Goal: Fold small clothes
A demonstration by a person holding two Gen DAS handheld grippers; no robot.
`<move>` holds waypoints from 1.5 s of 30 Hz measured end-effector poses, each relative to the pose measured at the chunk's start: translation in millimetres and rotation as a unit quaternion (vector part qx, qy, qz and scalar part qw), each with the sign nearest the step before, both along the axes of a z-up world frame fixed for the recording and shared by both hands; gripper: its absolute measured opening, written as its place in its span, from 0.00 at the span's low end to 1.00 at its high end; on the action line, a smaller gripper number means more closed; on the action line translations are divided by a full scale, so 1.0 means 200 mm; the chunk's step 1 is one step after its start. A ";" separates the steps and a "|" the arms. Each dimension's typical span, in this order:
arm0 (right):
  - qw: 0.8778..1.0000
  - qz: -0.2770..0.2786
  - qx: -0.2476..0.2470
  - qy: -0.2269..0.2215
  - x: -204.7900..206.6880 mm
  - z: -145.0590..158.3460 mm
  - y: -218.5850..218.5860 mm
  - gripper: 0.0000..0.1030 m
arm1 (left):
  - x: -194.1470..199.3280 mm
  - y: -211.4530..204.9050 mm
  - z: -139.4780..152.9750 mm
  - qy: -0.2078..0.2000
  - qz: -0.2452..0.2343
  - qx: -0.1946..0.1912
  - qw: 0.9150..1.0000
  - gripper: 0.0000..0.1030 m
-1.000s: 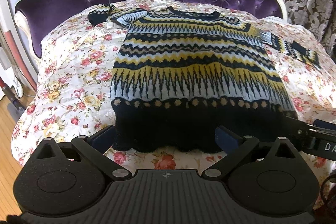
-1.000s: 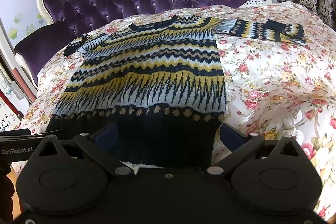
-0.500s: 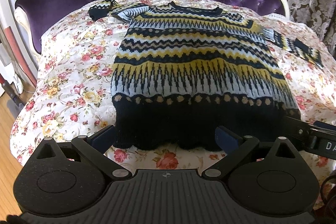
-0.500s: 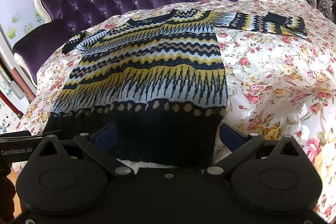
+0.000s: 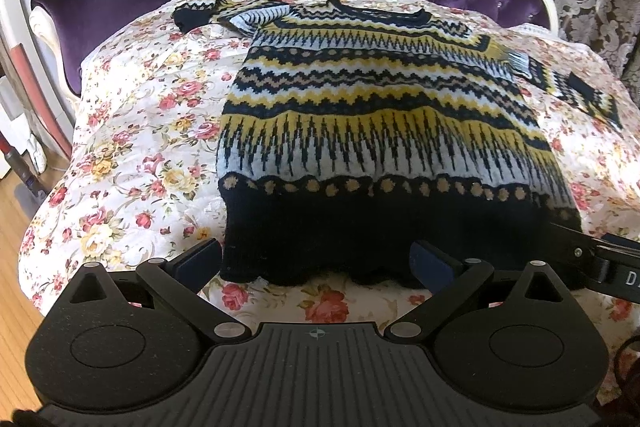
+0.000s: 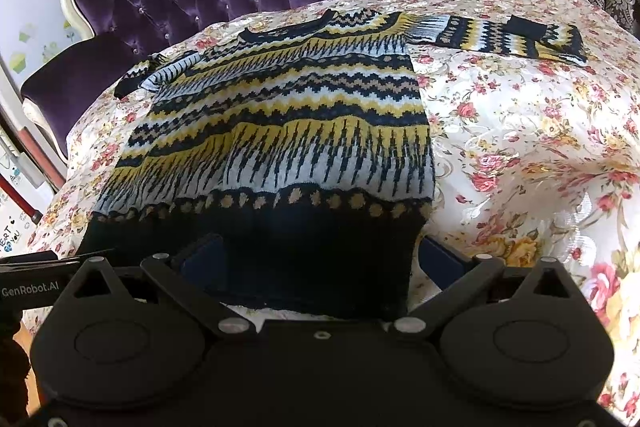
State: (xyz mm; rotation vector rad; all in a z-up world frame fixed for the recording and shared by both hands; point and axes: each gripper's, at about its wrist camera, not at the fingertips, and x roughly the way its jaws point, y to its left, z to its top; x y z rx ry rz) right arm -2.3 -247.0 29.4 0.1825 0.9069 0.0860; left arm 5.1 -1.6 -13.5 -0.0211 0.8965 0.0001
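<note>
Knitted sweater (image 5: 372, 131) flat on quilt (image 5: 132, 131), hem between open left gripper (image 5: 316, 263) fingers

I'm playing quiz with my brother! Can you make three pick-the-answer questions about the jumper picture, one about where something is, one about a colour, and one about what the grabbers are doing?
1. Where does the sweater lie?
A. on the wooden floor
B. spread on the floral quilt
C. hung on the curtain

2. What colour is the sweater's bottom band?
A. black
B. red
C. pink

3. How do the left gripper and right gripper stand?
A. both shut on the sweater
B. one open, one shut
C. both open at the hem

Answers:
1 B: the quilt shows all around the flat sweater.
2 A: the hem band under the row of tan dots is black.
3 C: each gripper's fingers stand wide apart on either side of the hem.
</note>
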 end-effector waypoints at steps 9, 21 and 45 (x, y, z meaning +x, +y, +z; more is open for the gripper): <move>1.000 -0.002 0.000 0.012 0.03 -0.02 0.00 1.00 | 0.03 0.02 -0.02 0.005 0.003 0.003 1.000 0.98; 1.000 0.008 0.000 0.016 0.05 -0.02 0.02 1.00 | 0.05 0.01 -0.02 0.011 -0.001 0.004 1.000 0.98; 0.996 -0.006 0.057 0.072 0.13 0.02 -0.09 1.00 | 0.15 -0.03 0.06 0.035 -0.039 -0.017 0.998 0.98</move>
